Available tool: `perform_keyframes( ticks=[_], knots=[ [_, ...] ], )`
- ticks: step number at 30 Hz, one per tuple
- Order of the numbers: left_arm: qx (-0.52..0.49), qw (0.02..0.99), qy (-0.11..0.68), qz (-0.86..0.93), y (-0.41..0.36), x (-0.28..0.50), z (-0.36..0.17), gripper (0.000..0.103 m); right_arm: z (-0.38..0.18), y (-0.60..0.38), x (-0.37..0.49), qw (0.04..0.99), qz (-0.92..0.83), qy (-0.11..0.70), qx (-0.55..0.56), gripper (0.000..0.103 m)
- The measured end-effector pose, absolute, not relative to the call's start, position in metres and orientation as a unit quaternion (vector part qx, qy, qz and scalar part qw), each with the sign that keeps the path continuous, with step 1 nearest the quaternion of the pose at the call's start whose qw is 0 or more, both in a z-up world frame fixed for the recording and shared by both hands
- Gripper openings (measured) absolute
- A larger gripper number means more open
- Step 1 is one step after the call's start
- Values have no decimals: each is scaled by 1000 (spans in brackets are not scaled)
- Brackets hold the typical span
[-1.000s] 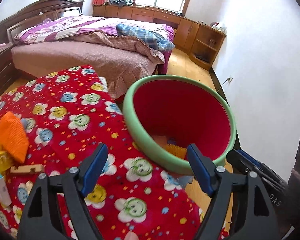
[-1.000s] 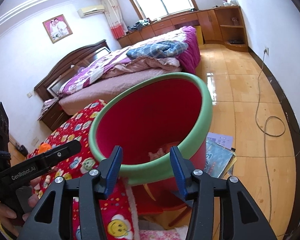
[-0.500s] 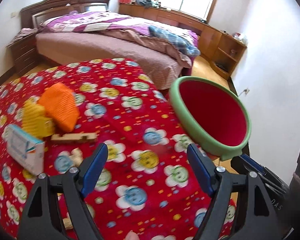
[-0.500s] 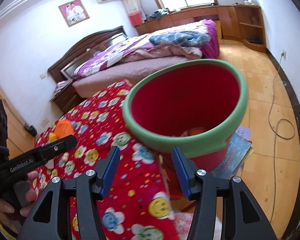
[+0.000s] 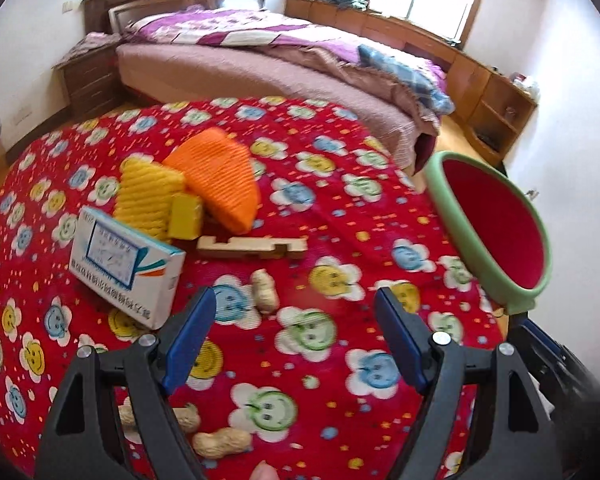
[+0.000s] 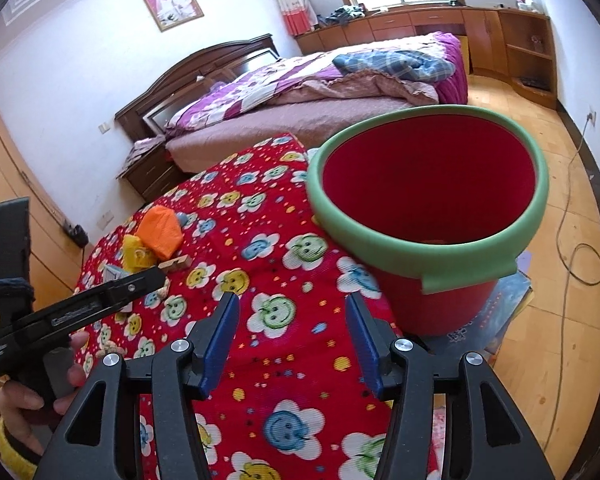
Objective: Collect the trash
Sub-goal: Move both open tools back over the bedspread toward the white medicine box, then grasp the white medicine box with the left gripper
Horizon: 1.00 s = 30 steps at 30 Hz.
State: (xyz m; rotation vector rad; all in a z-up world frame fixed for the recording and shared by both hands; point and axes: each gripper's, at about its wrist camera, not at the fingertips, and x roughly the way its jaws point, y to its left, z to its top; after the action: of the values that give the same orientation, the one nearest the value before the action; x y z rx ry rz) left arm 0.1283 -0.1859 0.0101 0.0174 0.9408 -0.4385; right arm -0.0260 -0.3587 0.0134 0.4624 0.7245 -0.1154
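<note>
On the red flowered table [image 5: 340, 208] lie an orange sponge [image 5: 220, 176], a yellow sponge [image 5: 148, 196], a small yellow block [image 5: 185, 216], a white and blue carton [image 5: 124, 264], a wooden piece [image 5: 252, 246] and several peanuts [image 5: 264, 292]. A red bucket with a green rim [image 5: 496, 216] stands off the table's right edge; it also shows in the right wrist view [image 6: 428, 216]. My left gripper [image 5: 296, 336] is open and empty above the table, near the peanuts. My right gripper [image 6: 290, 340] is open and empty over the table's edge beside the bucket.
A bed [image 5: 284, 60] with purple bedding stands behind the table, with a nightstand [image 5: 88, 76] to its left. Wooden cabinets [image 6: 500, 36] line the far wall. A cable [image 6: 572, 248] and papers [image 6: 508, 312] lie on the wooden floor by the bucket.
Both grippers have swung left, away from the bucket and over the table. The sponges, carton, wooden piece and peanuts have come into the left wrist view. Both stay open.
</note>
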Motion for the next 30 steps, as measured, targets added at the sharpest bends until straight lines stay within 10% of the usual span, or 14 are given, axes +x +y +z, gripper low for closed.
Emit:
perform_keyframes(
  ticks=[30],
  knots=[
    [-28,887,458,-49,-51,155,10,81,6,-305,10,904,-2,383,190,56]
  ],
)
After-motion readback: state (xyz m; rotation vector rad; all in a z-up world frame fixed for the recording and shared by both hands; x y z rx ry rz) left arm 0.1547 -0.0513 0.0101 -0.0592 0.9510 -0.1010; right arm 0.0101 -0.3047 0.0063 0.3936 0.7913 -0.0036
